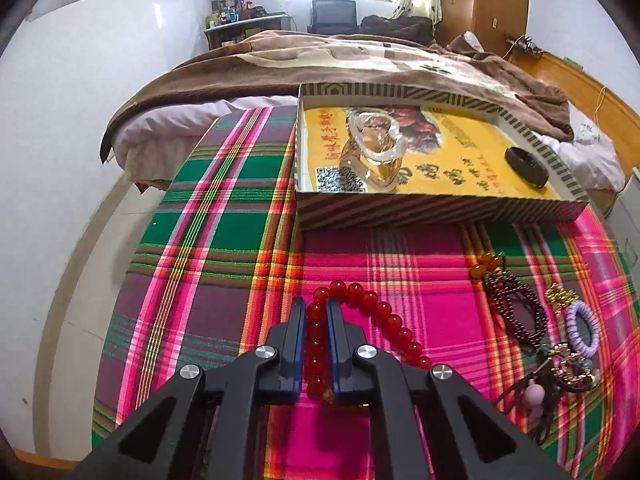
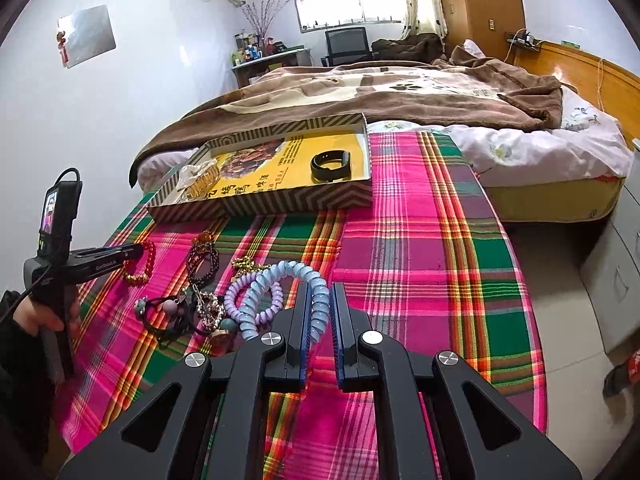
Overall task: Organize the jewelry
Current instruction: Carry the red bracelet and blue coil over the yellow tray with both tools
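My left gripper (image 1: 316, 312) is shut on a red bead bracelet (image 1: 376, 312) low over the plaid cloth; it also shows in the right wrist view (image 2: 138, 254). My right gripper (image 2: 320, 296) is shut on a light blue spiral hair tie (image 2: 280, 276). A striped cardboard tray (image 1: 432, 210) with a yellow floor holds clear bangles (image 1: 376, 136) and a black band (image 1: 526, 166); it also shows in the right wrist view (image 2: 280, 200). A dark bead bracelet (image 1: 516, 308), a purple spiral tie (image 1: 582, 326) and tangled hair ties (image 2: 180, 312) lie on the cloth.
The plaid cloth (image 2: 420, 240) covers a round table beside a bed (image 2: 400, 88) with a brown blanket. White drawers (image 2: 616, 272) stand at the right. The person's left hand (image 2: 44, 316) holds the other gripper's handle.
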`<state>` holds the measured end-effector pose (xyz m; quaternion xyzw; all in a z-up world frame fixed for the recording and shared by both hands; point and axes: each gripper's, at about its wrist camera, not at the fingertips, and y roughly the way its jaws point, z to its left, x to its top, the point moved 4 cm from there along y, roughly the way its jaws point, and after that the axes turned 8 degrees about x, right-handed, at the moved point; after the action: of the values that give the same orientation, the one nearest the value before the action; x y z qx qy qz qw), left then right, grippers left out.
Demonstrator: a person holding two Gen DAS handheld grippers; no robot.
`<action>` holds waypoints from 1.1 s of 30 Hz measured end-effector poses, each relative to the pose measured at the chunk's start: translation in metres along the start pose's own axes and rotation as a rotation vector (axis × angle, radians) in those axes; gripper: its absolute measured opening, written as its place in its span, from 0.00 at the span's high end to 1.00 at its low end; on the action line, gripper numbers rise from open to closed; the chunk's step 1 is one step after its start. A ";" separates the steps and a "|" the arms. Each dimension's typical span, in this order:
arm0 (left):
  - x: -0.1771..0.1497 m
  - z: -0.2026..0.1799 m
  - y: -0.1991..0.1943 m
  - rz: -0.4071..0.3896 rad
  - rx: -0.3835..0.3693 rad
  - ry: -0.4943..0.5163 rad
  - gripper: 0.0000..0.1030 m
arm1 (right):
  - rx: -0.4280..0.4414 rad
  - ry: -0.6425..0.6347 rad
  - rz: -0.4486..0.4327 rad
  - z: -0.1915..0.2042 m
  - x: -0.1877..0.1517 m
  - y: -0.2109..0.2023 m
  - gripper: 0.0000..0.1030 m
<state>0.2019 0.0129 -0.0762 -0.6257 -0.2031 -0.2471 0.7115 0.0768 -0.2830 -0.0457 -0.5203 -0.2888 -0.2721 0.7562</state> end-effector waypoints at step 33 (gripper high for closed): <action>0.071 -0.018 -0.112 -0.253 -0.136 0.016 0.91 | -0.006 -0.062 -0.125 0.010 0.073 -0.021 0.91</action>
<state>0.1906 -0.0225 0.0525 -0.6400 -0.2577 -0.3530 0.6320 0.1099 -0.2878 0.0232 -0.5116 -0.3431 -0.3035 0.7269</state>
